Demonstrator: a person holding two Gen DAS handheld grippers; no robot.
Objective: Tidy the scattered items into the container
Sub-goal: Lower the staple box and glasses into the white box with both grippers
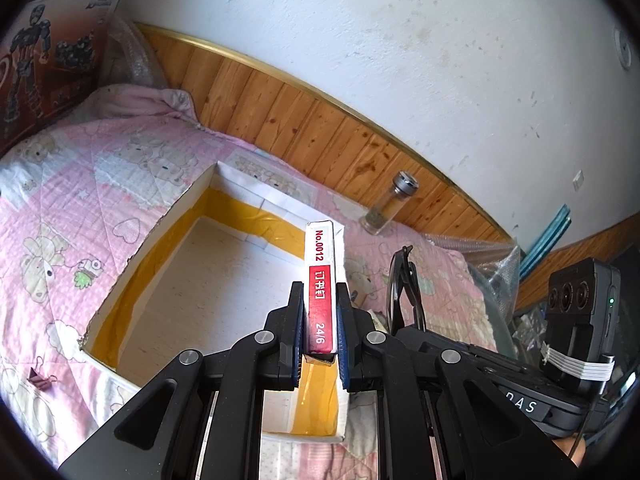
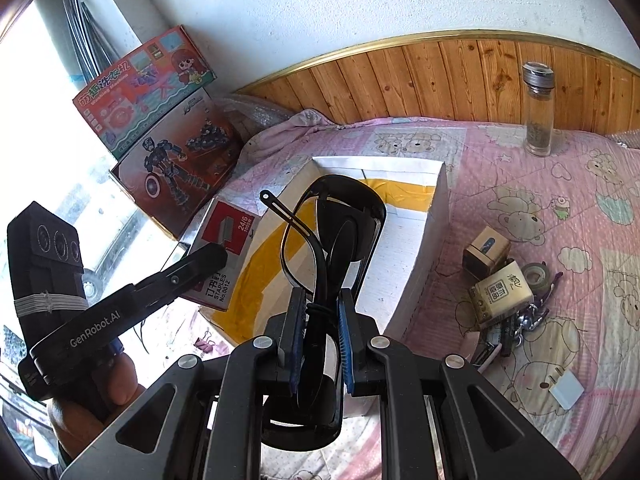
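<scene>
Both tongs loaded, held over the open box on the bed

Left tongs (image 1: pixel 319 344) clamp a red-and-white staple box (image 1: pixel 322 280) on its long sides, above the near right corner of the white cardboard box (image 1: pixel 192 204); right tongs (image 2: pixel 322 344) pinch folded black glasses (image 2: pixel 340 232) over the same box. Around: glass bottle (image 2: pixel 538 112) upright by the wood headboard, two toy boxes (image 2: pixel 160 128) stacked at the wall, purple binder clip (image 1: pixel 42 380) on the pink quilt (image 1: pixel 80 184). A pile of small cartons (image 2: pixel 500 280), tape roll (image 2: pixel 536 274) and dark bits lies right of the box; those bits are too tangled to identify. Glasses hide much of the box floor
</scene>
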